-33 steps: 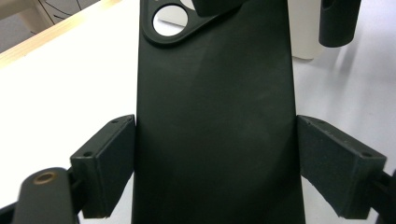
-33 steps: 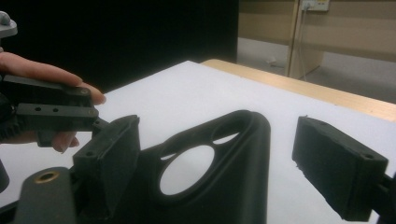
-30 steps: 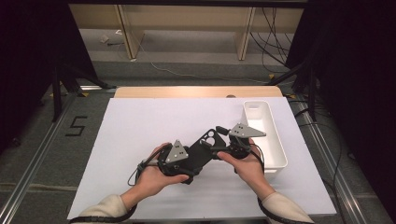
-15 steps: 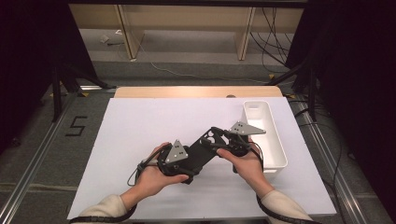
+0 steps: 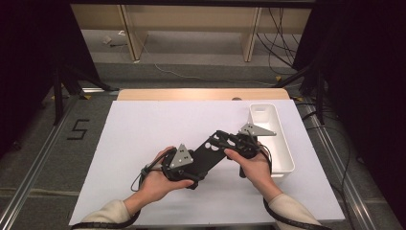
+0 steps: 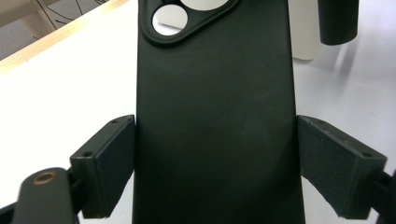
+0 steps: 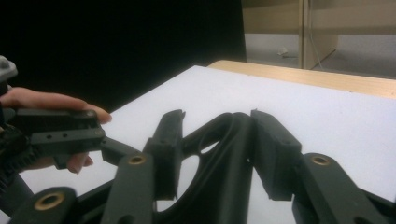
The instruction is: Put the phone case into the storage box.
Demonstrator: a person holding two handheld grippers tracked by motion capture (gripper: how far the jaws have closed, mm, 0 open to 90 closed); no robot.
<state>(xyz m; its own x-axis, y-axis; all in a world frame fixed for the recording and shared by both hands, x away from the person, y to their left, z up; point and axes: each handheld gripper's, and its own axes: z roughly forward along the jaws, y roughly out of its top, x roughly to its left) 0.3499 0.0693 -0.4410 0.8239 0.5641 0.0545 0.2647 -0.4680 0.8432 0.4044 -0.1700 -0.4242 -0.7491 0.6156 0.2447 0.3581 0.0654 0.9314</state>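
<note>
Black phone case (image 5: 207, 155) held above bench (image 5: 143, 129) centre. Left tongs (image 6: 215, 163) clamp case sides at 7 o'clock end. Right tongs (image 7: 217, 154) just closing, pads straddling camera-cutout end at 2 o'clock. White bin (image 5: 280, 139) at 3 o'clock.

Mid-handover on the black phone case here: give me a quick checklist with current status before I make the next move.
1. Left gripper clamped on the phone case: ok, both pads press its long edges in the left gripper view.
2. Right gripper at the camera-cutout end: ok, its jaws have just been closing with the case edge between them.
3. Right pads firmly seated: cannot tell; one pad seems to touch the case, the other looks slightly apart.
4. Case off the white table: ok, held between both grippers above it.
5. White bin free to receive: ok, it stands beside the right hand and no contents are visible.
</note>
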